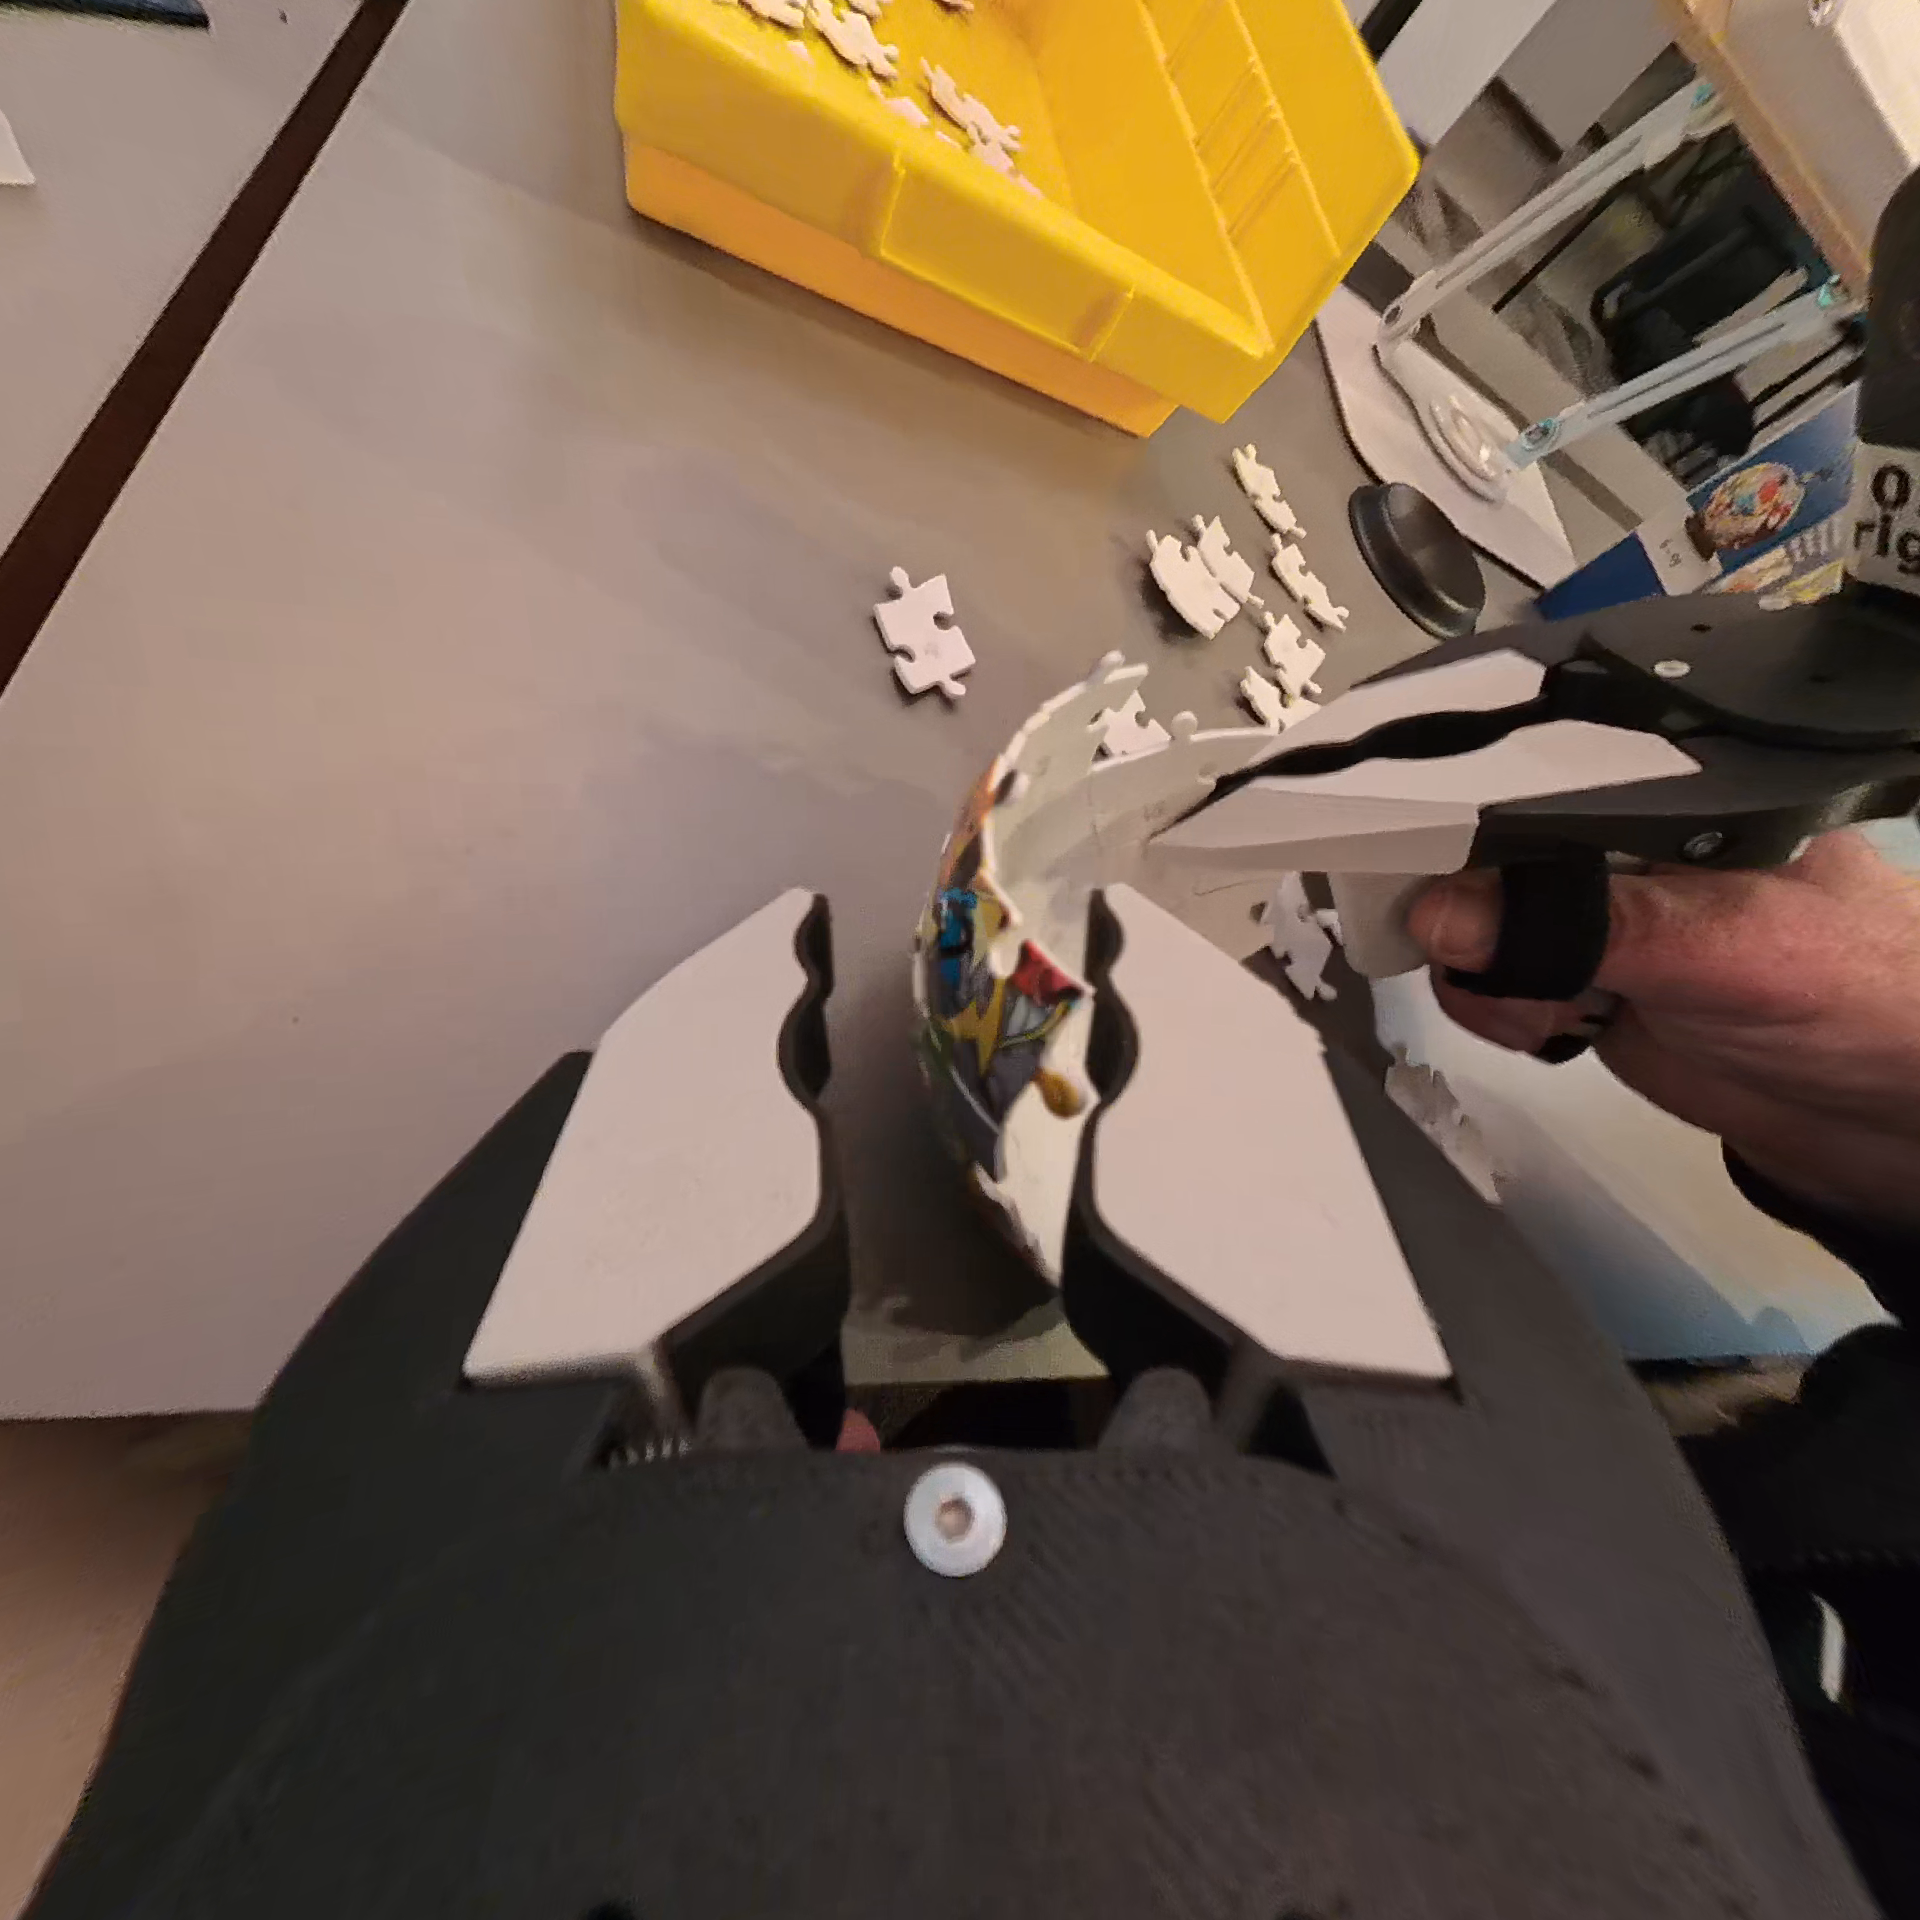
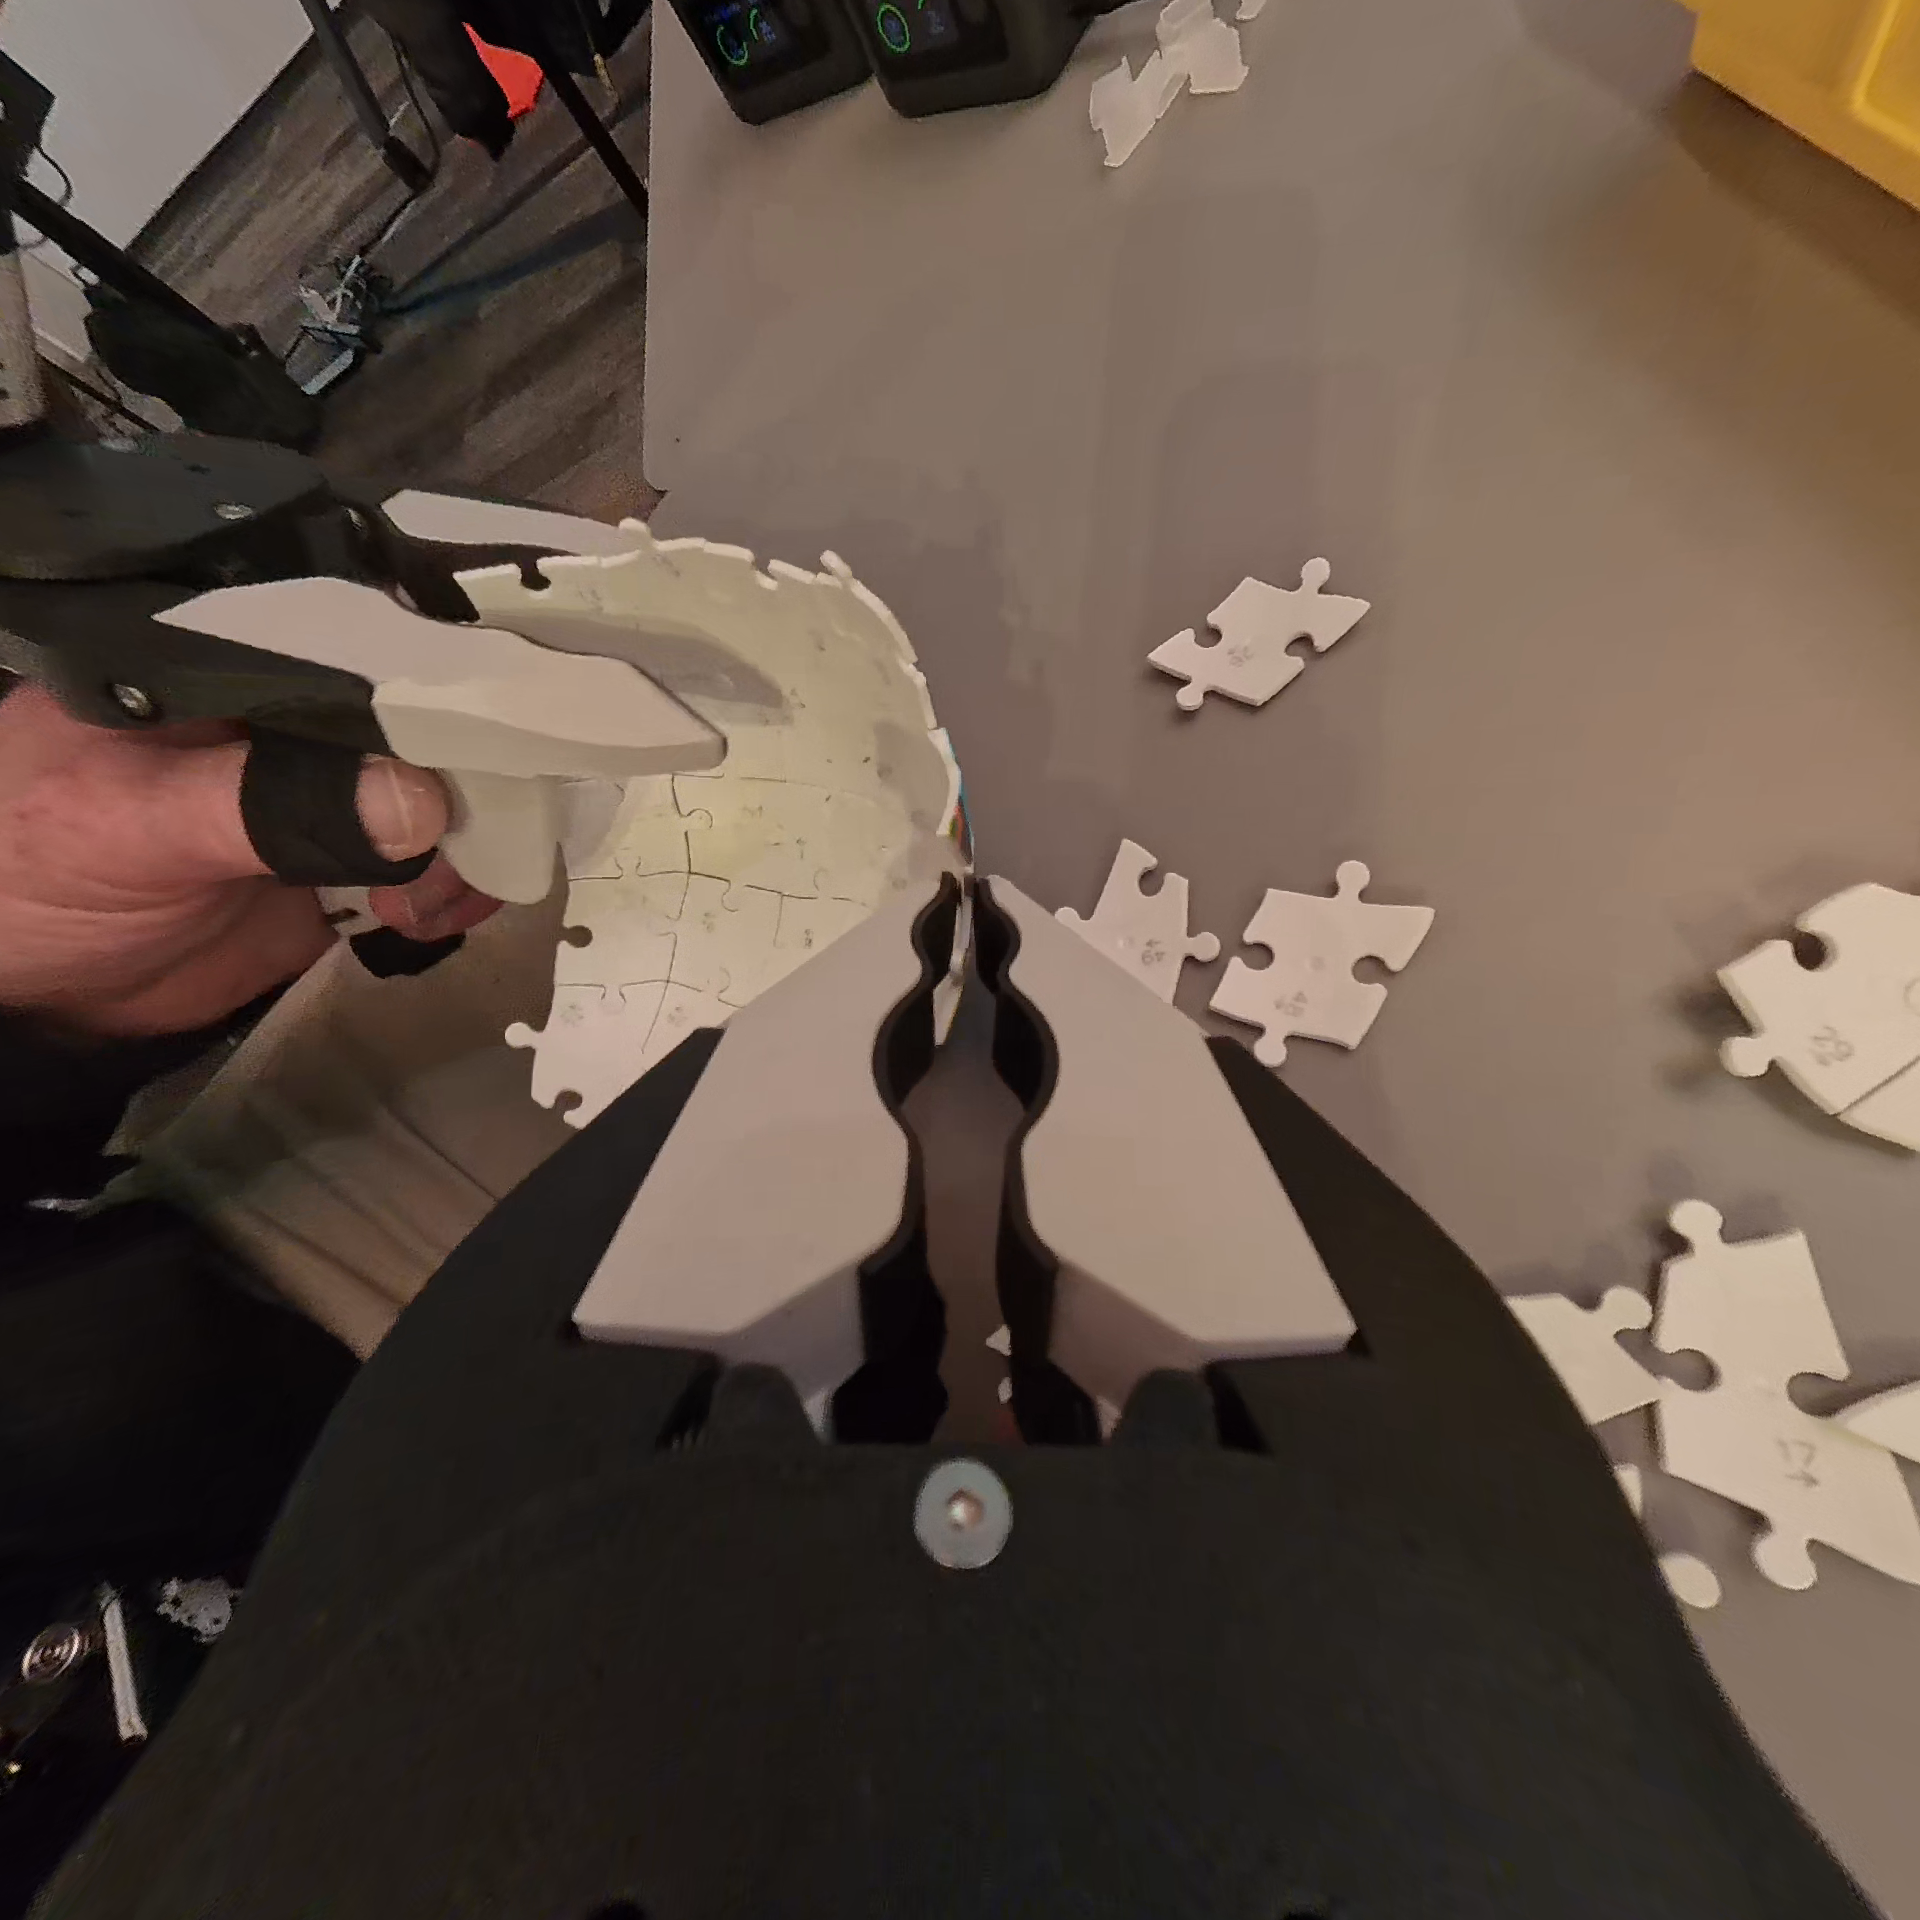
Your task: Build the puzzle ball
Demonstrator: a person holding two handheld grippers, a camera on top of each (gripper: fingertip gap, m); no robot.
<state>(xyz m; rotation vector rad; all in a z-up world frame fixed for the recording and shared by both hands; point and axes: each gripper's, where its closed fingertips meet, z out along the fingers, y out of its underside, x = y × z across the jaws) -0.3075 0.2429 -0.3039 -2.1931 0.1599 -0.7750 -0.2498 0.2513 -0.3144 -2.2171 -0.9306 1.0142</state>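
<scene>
The half-built puzzle ball [image 1: 987, 997] is a curved shell, printed outside and white inside [image 2: 769, 842], held on edge over the grey table. My left gripper [image 1: 961, 920] is open and straddles the shell's wall, which lies close to its right finger. In the right wrist view the left gripper [image 2: 675, 644] has one finger inside the bowl and the other behind it. My right gripper [image 2: 966, 894] is shut on the shell's rim; it also shows in the left wrist view [image 1: 1184, 816]. Loose white pieces [image 1: 925, 644] [image 2: 1320, 966] lie face down nearby.
A yellow bin [image 1: 1143, 301] holding several white pieces stands at the back. A black round base [image 1: 1413, 561] and the puzzle box [image 1: 1745, 520] are at the right. Two black devices with screens [image 2: 862, 52] sit by the table's far edge. The table's side edge [image 2: 649, 312] is close.
</scene>
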